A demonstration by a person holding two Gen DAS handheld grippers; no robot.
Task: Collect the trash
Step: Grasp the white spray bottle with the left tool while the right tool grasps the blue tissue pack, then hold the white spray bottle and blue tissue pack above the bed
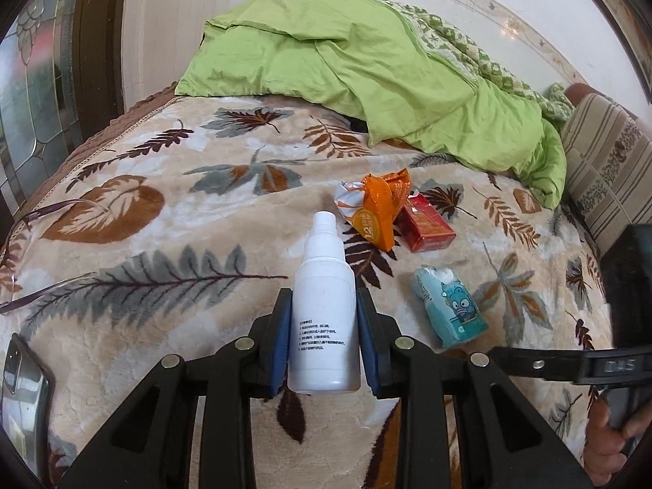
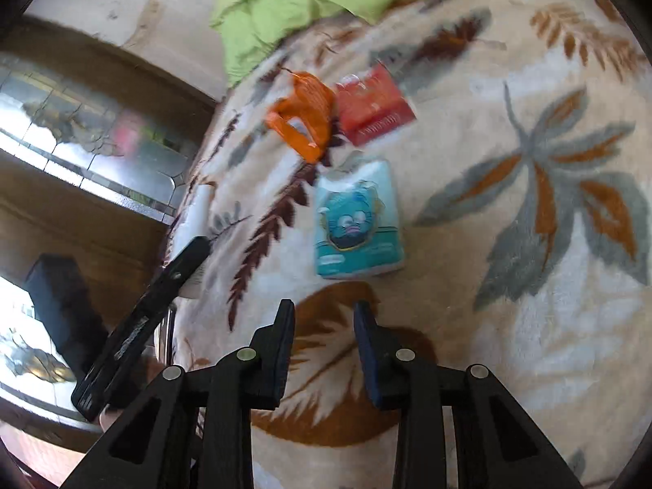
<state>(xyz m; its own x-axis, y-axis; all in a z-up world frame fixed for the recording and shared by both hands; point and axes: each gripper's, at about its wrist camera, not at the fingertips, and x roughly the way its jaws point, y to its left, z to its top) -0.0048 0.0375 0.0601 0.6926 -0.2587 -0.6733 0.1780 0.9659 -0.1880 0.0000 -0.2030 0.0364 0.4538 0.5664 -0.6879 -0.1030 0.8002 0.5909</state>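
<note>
At lower centre of the left wrist view, a white bottle (image 1: 324, 309) stands clamped between the blue pads of the left gripper (image 1: 324, 313), cap pointing away, lifted above a leaf-print blanket (image 1: 163, 244). Just beyond it lie an orange wrapper (image 1: 377, 210) and a red box (image 1: 426, 224) touching each other, with a blue tissue pack (image 1: 450, 305) to the lower right. In the blurred right wrist view, the right gripper (image 2: 324, 313) hangs empty above the blanket, jaws narrowed with a gap between them, the tissue pack just ahead. Taking that pack likely calls for wider jaws, lined up across its short sides before closing. Both tools tilt downward toward the bed; a hand (image 1: 611, 440) grips the right tool's handle at the frame's lower right. A green quilt (image 1: 366, 81) fills the top.
</note>
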